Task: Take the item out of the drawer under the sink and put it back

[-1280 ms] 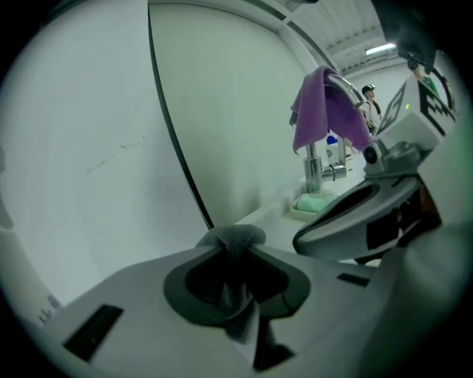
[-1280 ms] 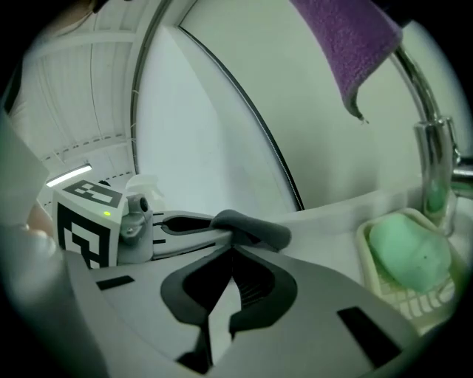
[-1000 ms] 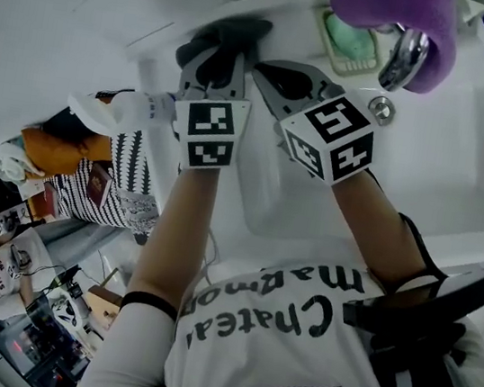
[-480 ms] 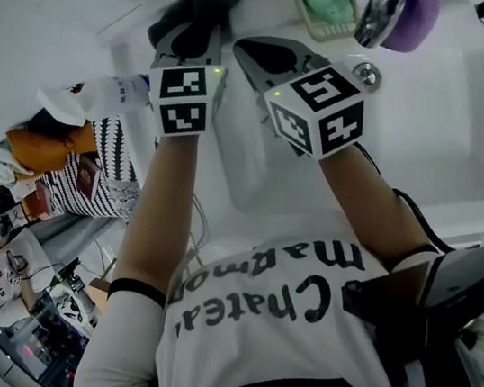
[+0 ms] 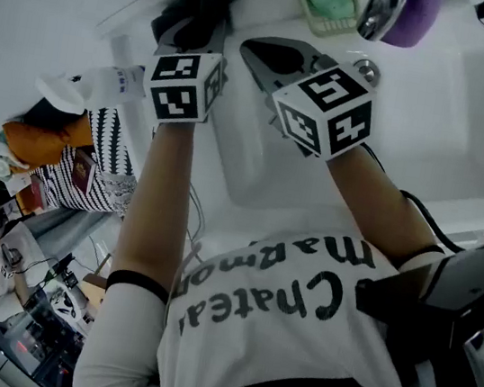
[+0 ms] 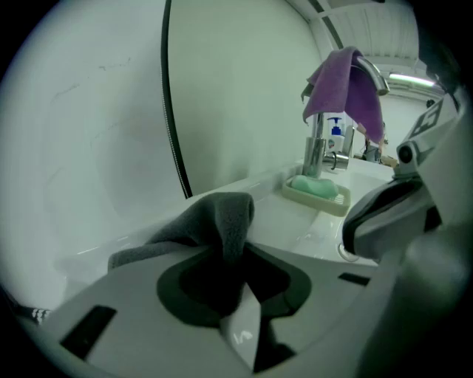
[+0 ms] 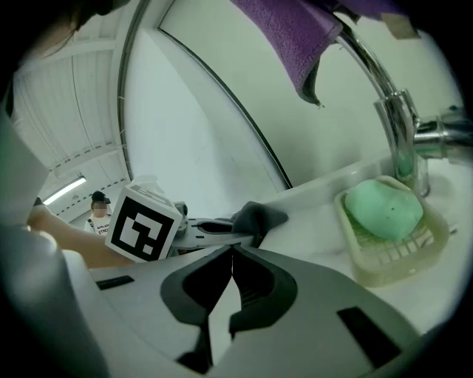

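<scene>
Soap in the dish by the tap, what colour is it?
The soap is pale mint green. It shows best in the right gripper view.

Bright even light, fisheye warping, dark vignetted corners in gripper views

My left gripper (image 6: 235,266) and right gripper (image 7: 231,255) are extended forward, side by side and just apart, on bare forearms. Left: jaws clamped on a fold of grey cloth (image 6: 214,218) that stands up between the pads. Right: jaws brought together, tips touching, nothing between them. My left forearm (image 5: 153,210) runs straight ahead; my right forearm (image 5: 385,211) angles inward toward it.
</scene>
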A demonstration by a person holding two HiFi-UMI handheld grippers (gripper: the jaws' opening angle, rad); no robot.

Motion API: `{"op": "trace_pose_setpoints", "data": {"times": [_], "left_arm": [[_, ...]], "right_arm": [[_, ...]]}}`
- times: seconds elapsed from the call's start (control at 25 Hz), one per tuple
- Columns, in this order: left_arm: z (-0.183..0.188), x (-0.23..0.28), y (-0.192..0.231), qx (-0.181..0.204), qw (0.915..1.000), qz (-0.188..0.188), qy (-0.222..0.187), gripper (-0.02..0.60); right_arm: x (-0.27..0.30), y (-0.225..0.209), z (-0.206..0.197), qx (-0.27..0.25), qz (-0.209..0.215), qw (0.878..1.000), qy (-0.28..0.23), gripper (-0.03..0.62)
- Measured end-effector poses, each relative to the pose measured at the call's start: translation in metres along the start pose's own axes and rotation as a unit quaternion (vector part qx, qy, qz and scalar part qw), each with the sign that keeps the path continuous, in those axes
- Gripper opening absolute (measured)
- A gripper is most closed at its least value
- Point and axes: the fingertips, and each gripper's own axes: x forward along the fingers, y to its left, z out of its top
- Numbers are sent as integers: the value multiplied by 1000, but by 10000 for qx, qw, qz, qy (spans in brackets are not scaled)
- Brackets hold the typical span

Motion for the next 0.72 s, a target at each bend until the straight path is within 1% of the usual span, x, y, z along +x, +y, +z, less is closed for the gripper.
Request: {"op": "trace_pose_setpoints", "data": {"times": [0.08,0.16,0.24,0.32,0.4,0.6,0.72], "left_arm": [[1,1,-1,-80,9999,-27,62,72],[3,1,-5,-233,9996,-141,88,94],[3,-1,-8,-339,9990,-267,119,157],[4,-4,-8,-306,9991,-266,152,175],[6,-8,-6,-228,9996,-129,120,176],[17,-17,7,-85,9988,450,-151,178],[24,-25,13,-74,9973,669,-307,178]], "right_arm": [[-1,2,0,2,41,10000,17,12],[-2,3,-1,-27,64,10000,42,12],[-3,5,-1,-58,64,9999,79,12],[-2,6,2,-57,58,9999,77,12],[-4,8,4,-60,87,9999,59,12],[-10,7,6,-292,64,9995,83,12],[-10,8,6,-240,100,9996,67,12]]}}
